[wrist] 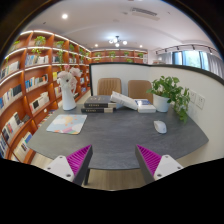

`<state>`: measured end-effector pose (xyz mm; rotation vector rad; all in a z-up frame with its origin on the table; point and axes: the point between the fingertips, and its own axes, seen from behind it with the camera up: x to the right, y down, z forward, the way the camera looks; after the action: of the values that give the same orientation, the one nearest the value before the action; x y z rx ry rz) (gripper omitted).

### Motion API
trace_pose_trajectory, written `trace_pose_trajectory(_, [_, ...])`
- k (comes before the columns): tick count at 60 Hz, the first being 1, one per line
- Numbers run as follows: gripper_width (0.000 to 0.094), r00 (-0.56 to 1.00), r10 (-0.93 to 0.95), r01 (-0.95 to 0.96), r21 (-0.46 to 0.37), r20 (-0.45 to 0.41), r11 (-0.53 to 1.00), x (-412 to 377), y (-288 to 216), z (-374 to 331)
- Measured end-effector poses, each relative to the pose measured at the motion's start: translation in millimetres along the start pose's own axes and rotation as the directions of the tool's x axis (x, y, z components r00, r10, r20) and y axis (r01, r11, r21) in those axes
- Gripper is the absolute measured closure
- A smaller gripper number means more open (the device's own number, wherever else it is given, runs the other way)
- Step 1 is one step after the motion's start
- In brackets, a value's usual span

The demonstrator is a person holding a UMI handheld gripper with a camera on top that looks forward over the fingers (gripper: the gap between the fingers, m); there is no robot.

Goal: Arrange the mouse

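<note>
A small white mouse (pixel 160 126) lies on the grey table (pixel 115 138), toward its right side and far beyond my fingers. A pale patterned mouse mat (pixel 66 123) lies on the table's left side, well apart from the mouse. My gripper (pixel 112 160) hovers at the table's near edge, open, with nothing between its magenta pads (pixel 78 159). Only the grey tabletop and its wooden edge show between the fingers.
A stack of dark books (pixel 98 105) and an open white book (pixel 128 101) lie at the back middle. A white vase of flowers (pixel 68 89) stands back left, a potted green plant (pixel 168 94) back right. Bookshelves (pixel 25 85) line the left wall; two chairs stand behind the table.
</note>
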<state>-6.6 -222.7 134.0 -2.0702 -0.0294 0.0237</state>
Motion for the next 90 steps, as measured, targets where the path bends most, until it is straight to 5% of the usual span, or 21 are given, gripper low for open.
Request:
trace_pose_trajectory(36, [0.0094, 0.979, 0.018, -0.045, -0.128, -0.204, 0.991, 211.5, 73.2, 65.5])
trace_pose_trajectory(70, [0.0093, 0.994, 0.021, -0.039, -0.166, -0.106, 0.985, 268.1, 5.2, 263.6])
trace_pose_trajectory(82, [0.0395, 0.994, 0.044, -0.062, -0.176, -0.104, 0.982, 270.8, 0.9, 289.1])
trace_pose_trajectory(90, [0.0496, 0.992, 0.021, -0.043, -0.183, -0.122, 0.982, 272.1, 0.7, 289.0])
